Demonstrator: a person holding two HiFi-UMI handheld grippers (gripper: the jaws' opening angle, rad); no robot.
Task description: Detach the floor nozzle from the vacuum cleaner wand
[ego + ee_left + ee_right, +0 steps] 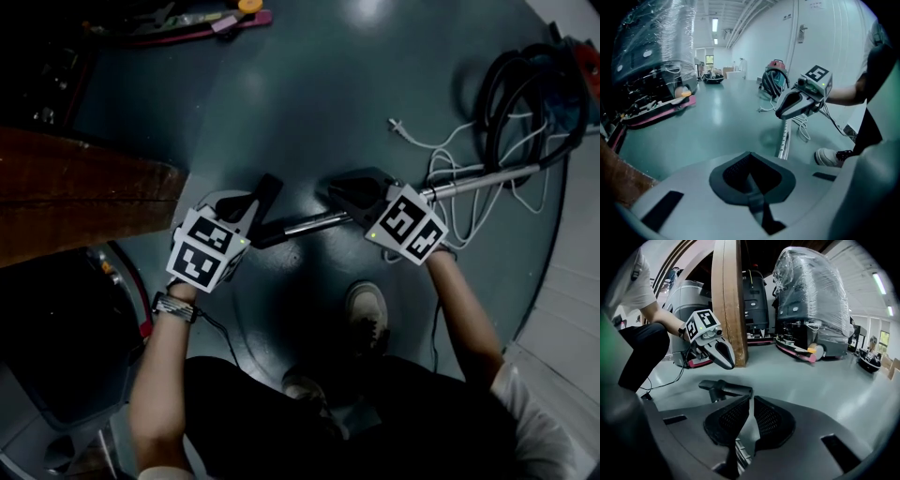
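- Grippers first: left gripper (750,164) has its jaws pressed together with nothing between them. Right gripper (751,404) is closed down to a thin slit, and its own view shows nothing pinched.
- Where do they sit?
- Both are low and near the person, facing each other. The left one's tips hang just above the floor nozzle (725,388). The right one sits over the wand (487,175), just right of the nozzle in the head view.
- Where's the nozzle itself?
- Down at the near left end of the wand, on the teal floor (356,84), between the two grippers. The chrome tube runs from it to the far right, toward the vacuum cleaner (776,70), its black hose (525,84) and a loose white cord (450,155).
- Any contact?
- Can't confirm touching for either gripper. The right one covers the tube from above, so that spot is hidden.
- Progress?
- Nothing done yet, by the look of it. The nozzle reads as still joined to the wand, with no gap showing at the joint.
- What's left?
- Everything: open up, hold the wand with one gripper, take the nozzle with the other, then pull them apart. A release catch may need pressing, but none is visible.
- Anything else nearby?
- One shoe (367,314) just near of the wand.
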